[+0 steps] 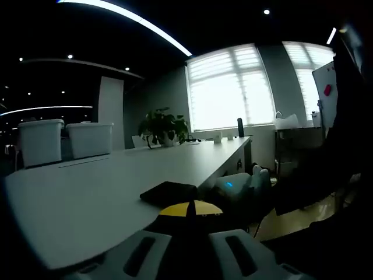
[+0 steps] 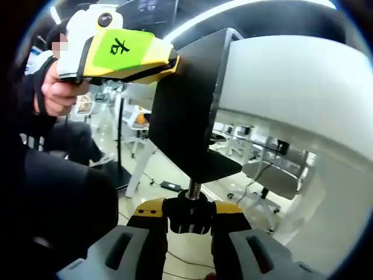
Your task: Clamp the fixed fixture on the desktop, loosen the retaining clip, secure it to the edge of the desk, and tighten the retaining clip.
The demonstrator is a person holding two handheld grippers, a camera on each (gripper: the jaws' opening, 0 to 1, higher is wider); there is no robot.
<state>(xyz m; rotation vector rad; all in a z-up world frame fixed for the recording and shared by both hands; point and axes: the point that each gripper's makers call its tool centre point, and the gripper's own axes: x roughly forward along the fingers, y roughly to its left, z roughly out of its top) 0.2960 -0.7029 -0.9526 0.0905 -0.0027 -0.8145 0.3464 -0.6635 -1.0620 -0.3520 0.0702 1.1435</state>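
Observation:
The fixture is a black C-shaped clamp point(image 2: 186, 116) hooked over the edge of the white desk point(image 2: 291, 87). Its top plate point(image 1: 169, 192) lies flat on the desktop point(image 1: 87, 198). My left gripper point(image 1: 189, 210) is shut on that plate from the desk's edge. In the right gripper view it comes in at upper left, with a green label, as the left gripper point(image 2: 173, 61) held by a hand point(image 2: 55, 87). Below the desk, the clamp's threaded screw point(image 2: 193, 188) hangs down. My right gripper point(image 2: 189, 217) is shut on the black knob at its lower end.
Two white chair backs point(image 1: 64, 140) stand at the desk's far left, and a potted plant point(image 1: 163, 125) and small items sit at its far end by bright windows point(image 1: 230, 87). A person's dark clothing point(image 2: 58, 198) is close on the left under the desk. Chairs stand beyond.

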